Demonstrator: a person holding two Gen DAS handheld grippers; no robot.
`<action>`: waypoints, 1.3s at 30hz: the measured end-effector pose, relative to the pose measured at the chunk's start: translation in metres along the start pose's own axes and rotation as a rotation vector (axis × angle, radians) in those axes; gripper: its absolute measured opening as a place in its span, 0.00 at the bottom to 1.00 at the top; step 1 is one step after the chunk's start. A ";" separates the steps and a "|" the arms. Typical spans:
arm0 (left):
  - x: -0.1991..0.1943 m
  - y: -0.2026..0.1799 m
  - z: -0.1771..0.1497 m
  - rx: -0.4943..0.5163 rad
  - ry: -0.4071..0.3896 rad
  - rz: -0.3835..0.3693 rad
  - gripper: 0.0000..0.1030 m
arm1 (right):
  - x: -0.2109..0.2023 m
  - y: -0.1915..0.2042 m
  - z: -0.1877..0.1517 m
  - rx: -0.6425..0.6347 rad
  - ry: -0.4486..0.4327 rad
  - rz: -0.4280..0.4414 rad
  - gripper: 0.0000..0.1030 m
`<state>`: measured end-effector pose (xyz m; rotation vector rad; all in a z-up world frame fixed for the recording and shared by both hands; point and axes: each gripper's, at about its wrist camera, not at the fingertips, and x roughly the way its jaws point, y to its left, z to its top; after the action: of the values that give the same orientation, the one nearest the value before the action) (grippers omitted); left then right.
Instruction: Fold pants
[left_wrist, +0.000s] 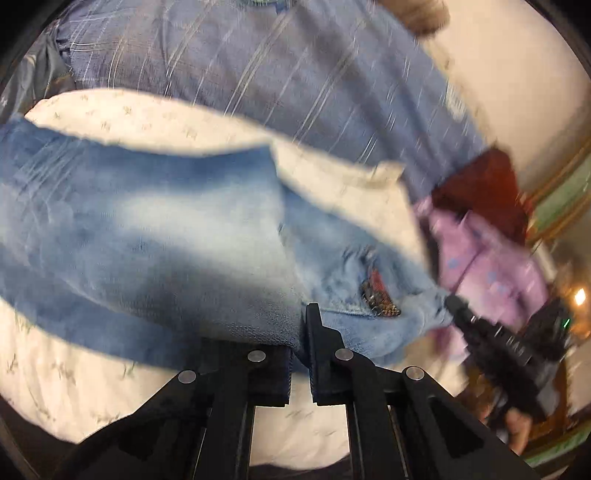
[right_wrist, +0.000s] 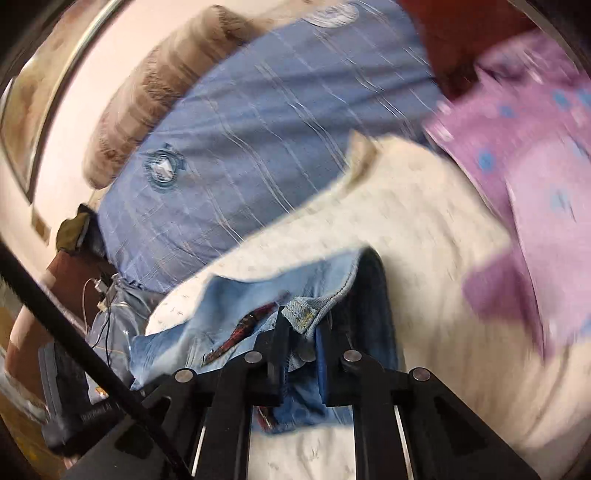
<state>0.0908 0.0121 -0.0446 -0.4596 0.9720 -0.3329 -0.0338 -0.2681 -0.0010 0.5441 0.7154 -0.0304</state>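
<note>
Jeans (left_wrist: 155, 221) pinched at the waistband, left gripper (left_wrist: 301, 332) and right gripper (right_wrist: 301, 332) fingers both clamped on denim. Lift evenly, keep the waistband taut between grips, so it drapes flat onto the white sheet (right_wrist: 424, 229).

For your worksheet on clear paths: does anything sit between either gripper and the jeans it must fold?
Nothing visible does. The left gripper and the right gripper are each shut directly on the jeans. The purple garment lies off to the side.
</note>
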 end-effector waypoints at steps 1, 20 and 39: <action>0.013 0.005 -0.006 0.000 0.035 0.020 0.06 | 0.009 -0.004 -0.007 0.013 0.014 -0.035 0.11; -0.004 0.033 -0.028 0.030 0.048 -0.017 0.28 | 0.023 0.005 -0.038 -0.086 0.014 -0.372 0.60; -0.126 0.256 0.033 -0.400 -0.104 0.273 0.47 | 0.119 0.238 -0.130 -0.603 0.337 0.238 0.78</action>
<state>0.0694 0.2969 -0.0708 -0.6908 0.9869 0.1361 0.0267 0.0187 -0.0468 0.0477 0.9328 0.4950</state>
